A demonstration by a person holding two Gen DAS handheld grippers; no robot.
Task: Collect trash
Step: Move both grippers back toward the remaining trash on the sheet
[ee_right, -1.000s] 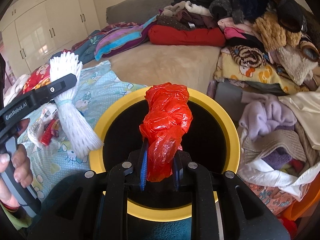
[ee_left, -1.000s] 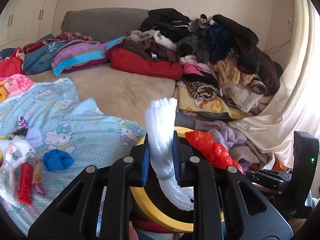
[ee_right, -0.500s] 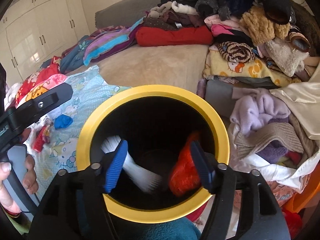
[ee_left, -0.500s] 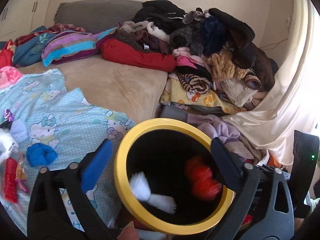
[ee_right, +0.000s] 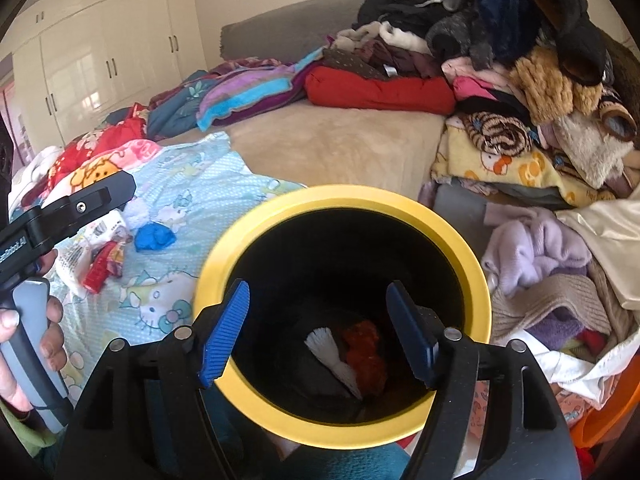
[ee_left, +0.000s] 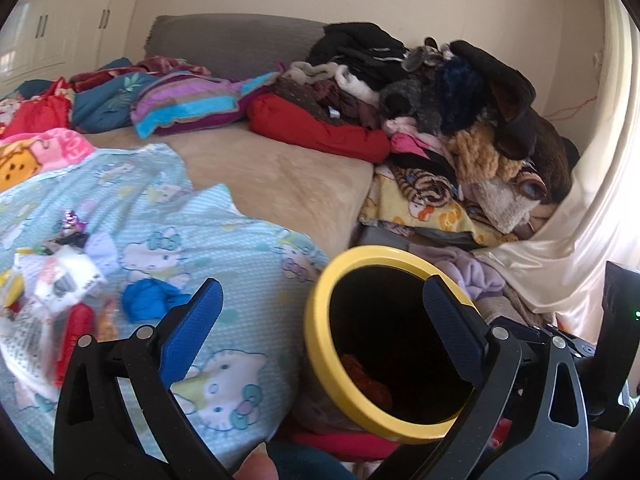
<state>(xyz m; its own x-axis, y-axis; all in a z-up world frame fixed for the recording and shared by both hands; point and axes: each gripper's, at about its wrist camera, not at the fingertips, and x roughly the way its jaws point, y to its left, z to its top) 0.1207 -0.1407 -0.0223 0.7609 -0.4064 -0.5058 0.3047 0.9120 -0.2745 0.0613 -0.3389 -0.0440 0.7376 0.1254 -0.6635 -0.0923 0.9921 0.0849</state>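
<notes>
Trash, a white foam net (ee_right: 335, 354) and red bag (ee_right: 365, 354), lies inside the yellow-rimmed bin (ee_right: 476, 276), where the right gripper (ee_right: 318, 330) is opening empty and the left gripper (ee_left: 320, 334) is spread wide and empty.

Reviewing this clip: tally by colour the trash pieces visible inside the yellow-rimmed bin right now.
White: 1, the foam net sleeve
Red: 1, the crumpled plastic bag
Total: 2, both at the bottom of the bin, apart from either gripper.
</notes>
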